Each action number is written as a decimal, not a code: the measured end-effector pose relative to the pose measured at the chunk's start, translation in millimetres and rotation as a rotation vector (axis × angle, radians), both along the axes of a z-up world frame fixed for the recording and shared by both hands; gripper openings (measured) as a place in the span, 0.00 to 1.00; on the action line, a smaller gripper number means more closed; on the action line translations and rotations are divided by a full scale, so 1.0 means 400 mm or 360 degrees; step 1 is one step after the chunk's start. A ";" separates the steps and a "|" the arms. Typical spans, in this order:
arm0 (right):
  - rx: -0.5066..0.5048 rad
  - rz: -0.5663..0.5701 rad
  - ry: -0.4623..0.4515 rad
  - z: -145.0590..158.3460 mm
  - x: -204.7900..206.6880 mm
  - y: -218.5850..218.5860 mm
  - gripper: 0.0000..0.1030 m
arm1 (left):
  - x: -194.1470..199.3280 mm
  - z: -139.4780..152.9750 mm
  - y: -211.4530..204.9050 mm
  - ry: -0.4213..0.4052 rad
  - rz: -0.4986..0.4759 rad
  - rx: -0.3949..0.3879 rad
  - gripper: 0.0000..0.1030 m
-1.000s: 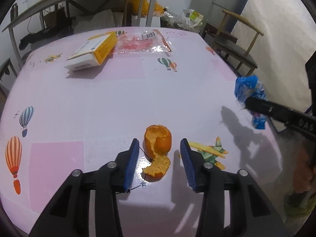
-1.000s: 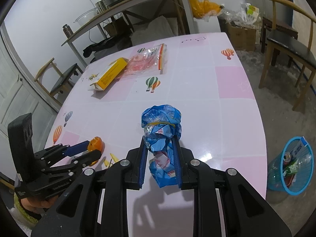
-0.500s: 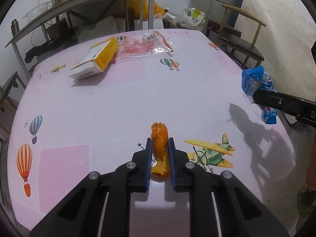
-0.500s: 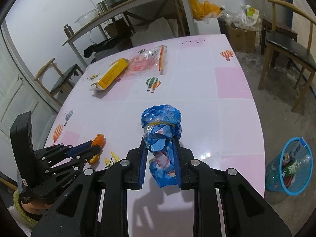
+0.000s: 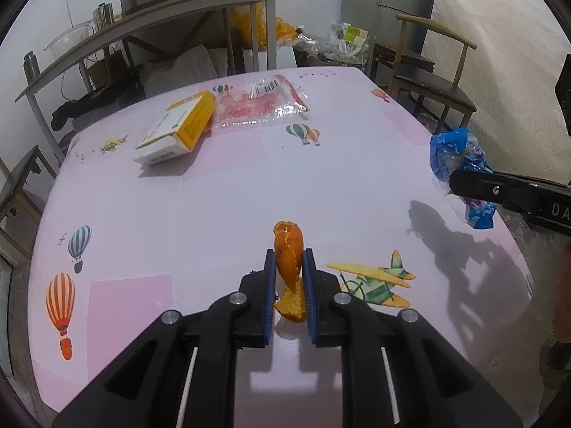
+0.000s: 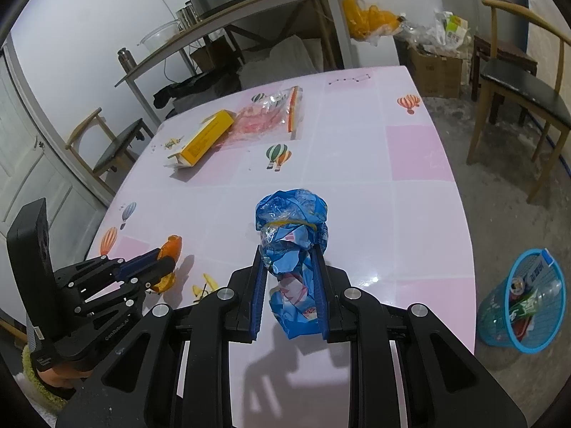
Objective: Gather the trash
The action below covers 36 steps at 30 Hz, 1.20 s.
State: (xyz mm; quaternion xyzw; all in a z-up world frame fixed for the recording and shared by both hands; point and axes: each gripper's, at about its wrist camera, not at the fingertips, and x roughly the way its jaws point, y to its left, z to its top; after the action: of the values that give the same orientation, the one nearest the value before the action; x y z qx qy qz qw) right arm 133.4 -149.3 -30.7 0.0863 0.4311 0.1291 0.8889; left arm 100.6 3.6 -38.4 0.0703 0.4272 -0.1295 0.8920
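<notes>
Orange peel [image 5: 289, 249] sits pinched in the left hand-held gripper [image 5: 289, 260]; the right hand-held gripper [image 6: 289, 260] clamps a blue wrapper [image 6: 291, 221].

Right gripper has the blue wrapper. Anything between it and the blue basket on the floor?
Nothing visible blocks it. The right gripper holds the blue plastic wrapper above the table; the blue trash basket stands on the floor past the table's right edge, with open floor around it.

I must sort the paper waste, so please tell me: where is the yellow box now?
The yellow box lies on the far left part of the pink table, touching the clear red-printed plastic bag on its right.
</notes>
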 end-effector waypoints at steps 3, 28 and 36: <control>0.0006 -0.0001 -0.0012 0.005 -0.005 -0.003 0.22 | -0.008 0.012 -0.003 -0.0024 -0.0001 0.0001 0.13; 0.0130 -0.0313 -0.0174 0.084 -0.129 -0.218 0.22 | -0.006 0.190 -0.210 -0.0133 -0.0336 -0.0234 0.13; 0.0191 -0.0835 -0.0254 0.110 -0.287 -0.496 0.22 | 0.059 0.227 -0.440 0.0107 -0.0682 -0.0467 0.13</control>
State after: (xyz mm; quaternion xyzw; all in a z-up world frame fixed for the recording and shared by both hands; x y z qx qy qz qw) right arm 18.6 -347.6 13.3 0.2369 0.3141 -0.0736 0.9164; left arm 124.4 -172.4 52.4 0.0248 0.4085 -0.3784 0.8303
